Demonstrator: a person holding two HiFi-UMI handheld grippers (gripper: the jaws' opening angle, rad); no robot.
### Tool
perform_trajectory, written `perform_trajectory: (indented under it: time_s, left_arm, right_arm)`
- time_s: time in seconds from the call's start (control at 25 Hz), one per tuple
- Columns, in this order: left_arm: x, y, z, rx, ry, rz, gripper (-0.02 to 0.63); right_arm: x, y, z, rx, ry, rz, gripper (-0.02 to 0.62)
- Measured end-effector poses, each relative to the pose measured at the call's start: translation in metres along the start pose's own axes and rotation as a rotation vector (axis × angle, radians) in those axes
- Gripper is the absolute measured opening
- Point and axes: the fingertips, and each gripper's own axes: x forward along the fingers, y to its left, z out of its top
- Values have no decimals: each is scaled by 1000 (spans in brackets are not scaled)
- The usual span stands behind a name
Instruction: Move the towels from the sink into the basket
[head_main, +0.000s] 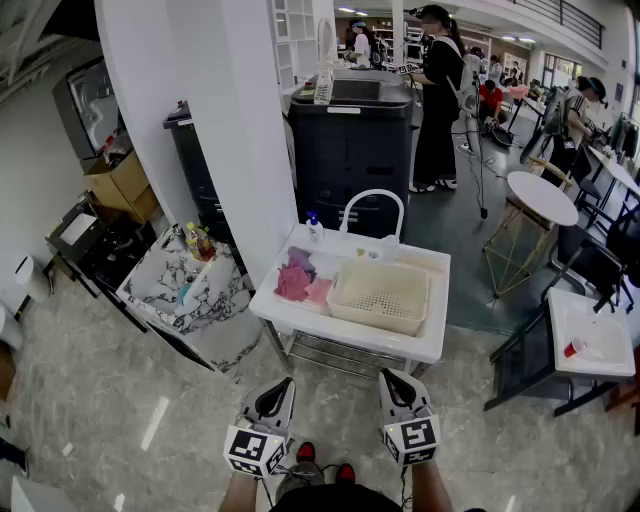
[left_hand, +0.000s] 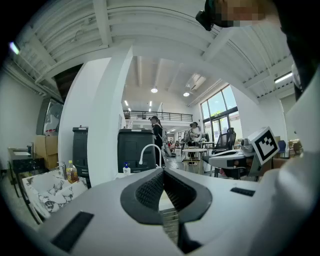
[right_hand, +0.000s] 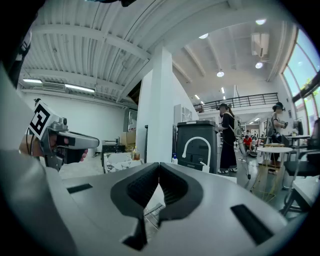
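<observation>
Open floor before sink; pillar left, faucet behind basket.

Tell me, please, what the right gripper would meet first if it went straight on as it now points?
Probably the front of the white sink unit, near the basket; only floor lies between. Whether the right gripper hits rim or underframe is unclear.
</observation>
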Motion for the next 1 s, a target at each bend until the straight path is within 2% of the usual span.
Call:
perform_trajectory:
  time_s: [1.0]
  left_arm:
    - [-4, 6, 6, -2, -27, 17, 3]
  right_arm:
    - [7, 10, 7, 13, -18, 27, 29]
